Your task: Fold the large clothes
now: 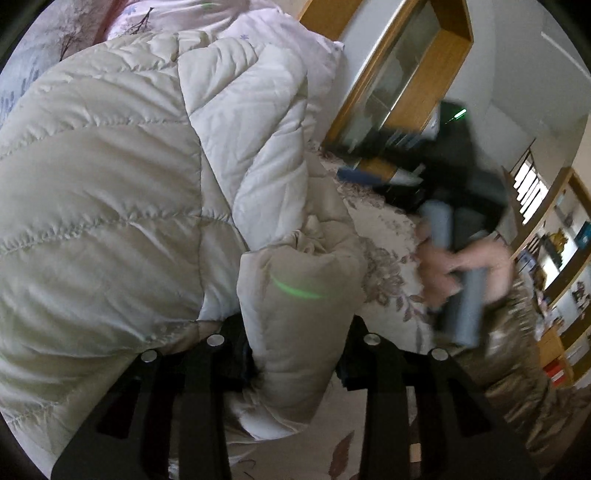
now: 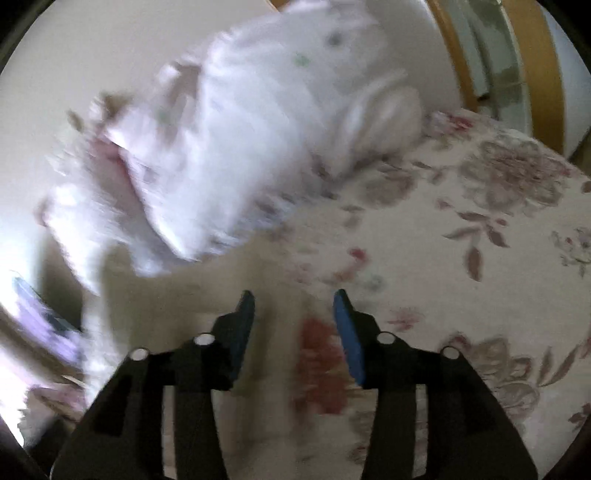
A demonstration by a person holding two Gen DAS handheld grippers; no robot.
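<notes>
Because the puffy cream coat [image 1: 122, 192] fills most of the left wrist view, a lot is hidden behind it. The left gripper [image 1: 295, 354] has its jaws pinching a thick fold of the coat, and the fold covers the jaw tips, so only the black arms show. The coat lies on the bed [image 1: 384, 236], heaped up and bulging toward the camera. Behind it sits a pale pink quilt [image 1: 192, 14], cut off by the top edge. To the right, the person's hand [image 1: 469, 269] is blurry and wraps around a grey handle; that is the right gripper [image 1: 461, 184], a dark smear, so its jaws cannot be made out here.

In the right wrist view almost everything is blurry. On the left, a white and pink heap of bedding [image 2: 236, 147] is hard to make out. The right gripper [image 2: 295, 325] has its jaws spread apart with nothing between them, and the blue pads [image 2: 349, 339] show clearly. It hangs above the bed sheet [image 2: 461, 240], which is cream with pink and brown flowers. A wooden frame [image 2: 532, 62] with glass stands behind the bed, by a pale wall.
</notes>
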